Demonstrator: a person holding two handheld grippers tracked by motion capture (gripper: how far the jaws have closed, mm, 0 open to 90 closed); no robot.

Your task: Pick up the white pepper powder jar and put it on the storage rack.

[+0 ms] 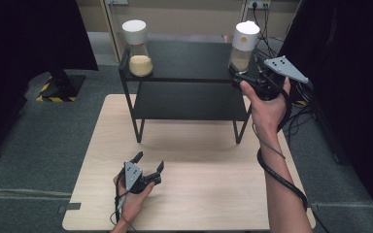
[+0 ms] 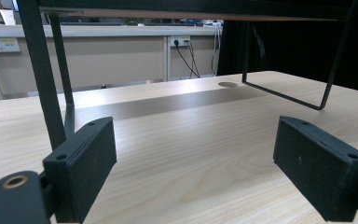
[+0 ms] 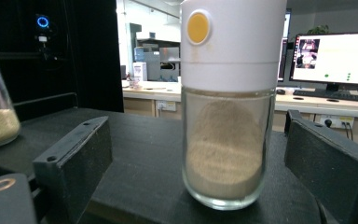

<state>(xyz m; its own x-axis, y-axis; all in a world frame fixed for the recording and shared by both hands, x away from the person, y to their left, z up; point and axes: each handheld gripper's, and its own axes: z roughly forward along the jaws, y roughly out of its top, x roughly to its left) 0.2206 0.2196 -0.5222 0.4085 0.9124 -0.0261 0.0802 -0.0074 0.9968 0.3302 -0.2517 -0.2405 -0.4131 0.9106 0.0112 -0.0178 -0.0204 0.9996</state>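
Black jaws of the right gripper [image 3: 200, 172] stood wide apart, and between them, untouched, sat the glass dispenser jar [image 3: 226, 102]: tall white cap with a round yellow button, clear body roughly half full of pale powder. It stood upright at the right end of the black shelf's [image 1: 189, 60] top deck. Down on the wooden table [image 1: 213, 194], the left gripper [image 1: 149, 164] rested, jaws spread, holding nothing.

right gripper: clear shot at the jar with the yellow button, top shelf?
Probably yes. The right gripper is open, its jaws standing either side of the glass jar with gaps on both sides, and nothing sits between them on the black shelf.
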